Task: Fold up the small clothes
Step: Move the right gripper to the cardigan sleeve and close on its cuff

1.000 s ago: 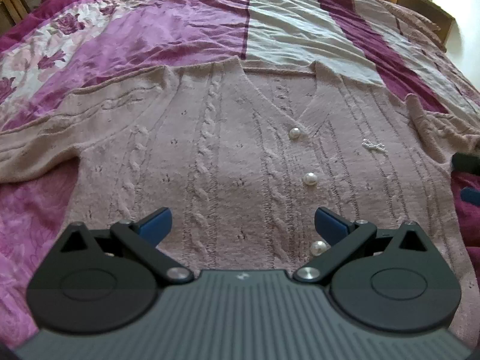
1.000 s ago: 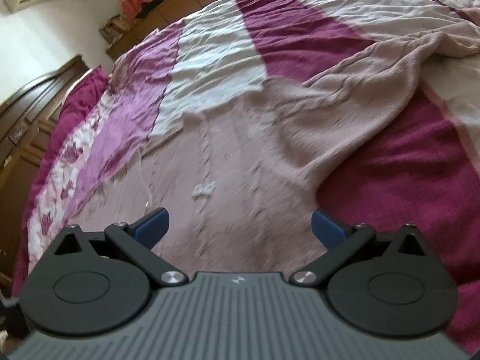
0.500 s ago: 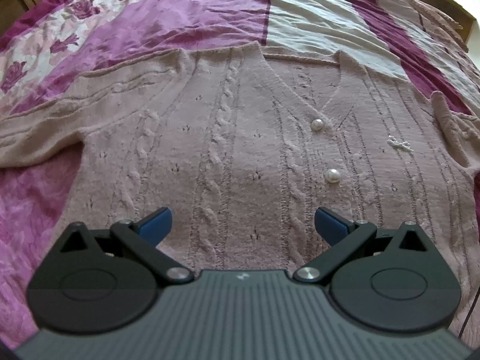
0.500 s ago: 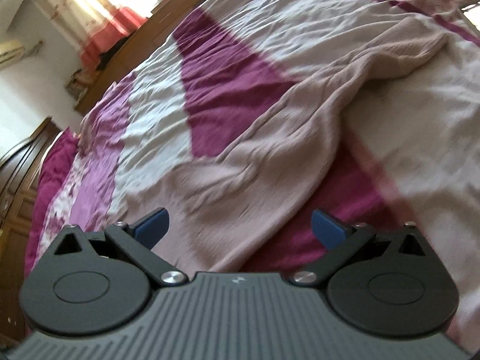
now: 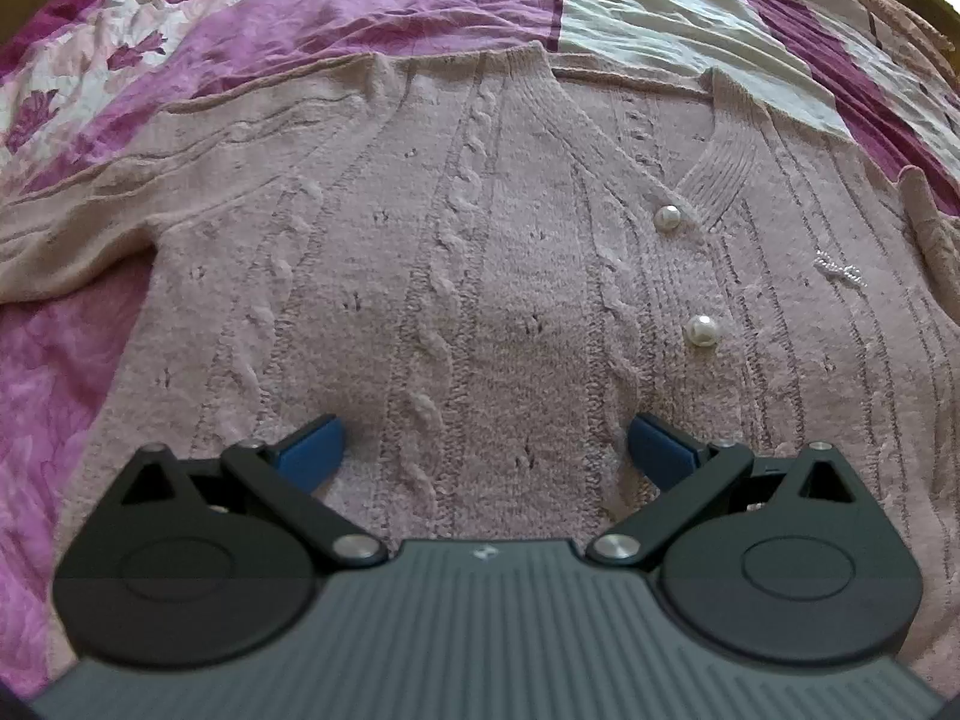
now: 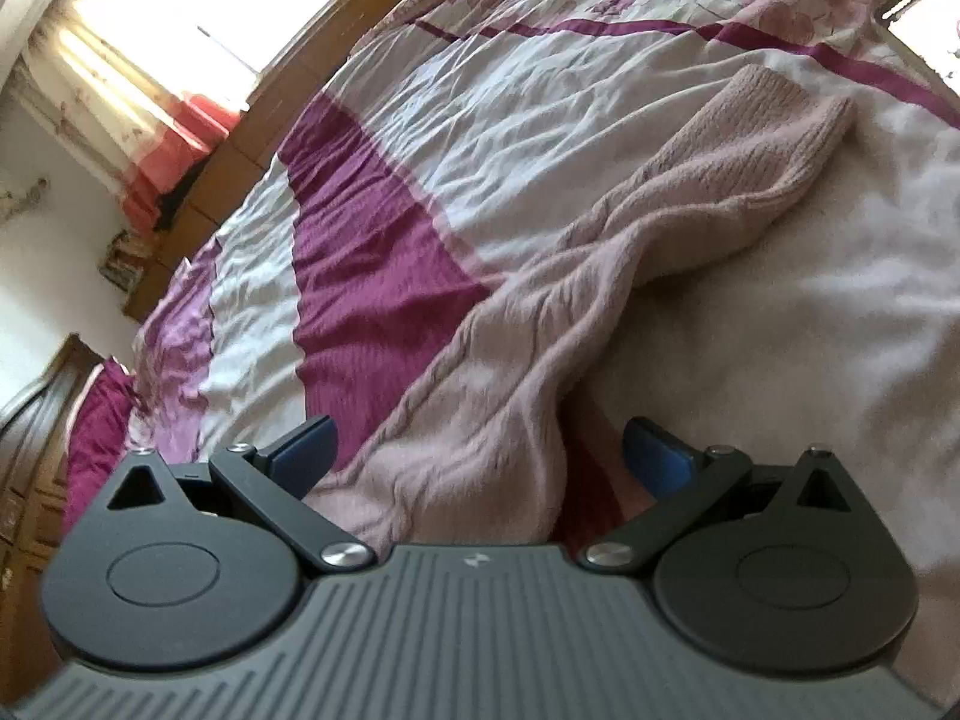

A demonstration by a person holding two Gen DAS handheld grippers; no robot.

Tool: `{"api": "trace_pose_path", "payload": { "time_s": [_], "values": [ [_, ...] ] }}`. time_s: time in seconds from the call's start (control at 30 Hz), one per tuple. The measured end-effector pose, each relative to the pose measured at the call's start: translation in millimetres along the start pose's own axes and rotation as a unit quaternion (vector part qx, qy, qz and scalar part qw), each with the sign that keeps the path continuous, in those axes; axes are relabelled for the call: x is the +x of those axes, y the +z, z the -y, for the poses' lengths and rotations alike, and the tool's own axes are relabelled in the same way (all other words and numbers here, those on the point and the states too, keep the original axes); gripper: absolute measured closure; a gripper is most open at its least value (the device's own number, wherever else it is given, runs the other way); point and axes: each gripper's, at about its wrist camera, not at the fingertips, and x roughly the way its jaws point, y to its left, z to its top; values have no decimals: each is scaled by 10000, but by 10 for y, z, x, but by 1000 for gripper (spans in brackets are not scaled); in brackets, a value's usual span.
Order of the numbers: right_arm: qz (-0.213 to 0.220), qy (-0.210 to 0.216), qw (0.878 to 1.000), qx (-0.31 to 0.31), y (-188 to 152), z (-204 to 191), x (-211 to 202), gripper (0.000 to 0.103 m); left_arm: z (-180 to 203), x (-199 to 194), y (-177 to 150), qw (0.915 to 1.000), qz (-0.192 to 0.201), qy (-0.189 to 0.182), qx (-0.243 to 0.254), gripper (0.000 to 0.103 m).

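Observation:
A pale pink cable-knit cardigan (image 5: 480,252) with pearl buttons (image 5: 702,331) lies flat, front up, on a bed. My left gripper (image 5: 483,450) hovers low over its lower front panel, open, with knit between the blue pads but not pinched. In the right wrist view the cardigan's sleeve (image 6: 648,228) stretches away toward its ribbed cuff (image 6: 786,120). My right gripper (image 6: 477,450) is open, straddling the sleeve near its upper end.
The bedspread (image 5: 372,6) has magenta, lilac, white and floral panels. A wooden bed frame (image 6: 252,120) runs along the far side, with a bright window and red-hemmed curtains (image 6: 150,90) beyond. Dark wooden furniture (image 6: 24,456) stands at the left.
The left gripper has moved forward and lower over the cardigan's front. The right gripper has swung right from the cardigan's body along the sleeve, bringing the cuff into view.

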Motion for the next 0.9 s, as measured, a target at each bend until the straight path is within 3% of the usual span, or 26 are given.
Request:
{"api": "trace_pose_path", "payload": {
  "time_s": [0.57, 0.63, 0.73, 0.8, 0.9],
  "values": [
    [440, 381, 9965, 604, 304, 247, 287, 1, 54, 66, 0, 9998, -19, 154, 132, 0],
    [498, 351, 9962, 630, 319, 256, 291, 8, 54, 66, 0, 9998, -19, 153, 133, 0],
    [550, 157, 9966, 592, 330, 267, 295, 32, 56, 67, -2, 9998, -14, 159, 145, 0],
    [556, -3, 9969, 564, 342, 299, 292, 60, 57, 70, -2, 9997, -6, 162, 157, 0],
    [548, -44, 9970, 542, 337, 342, 260, 86, 53, 73, -6, 9997, 2, 162, 170, 0]
  ]
}}
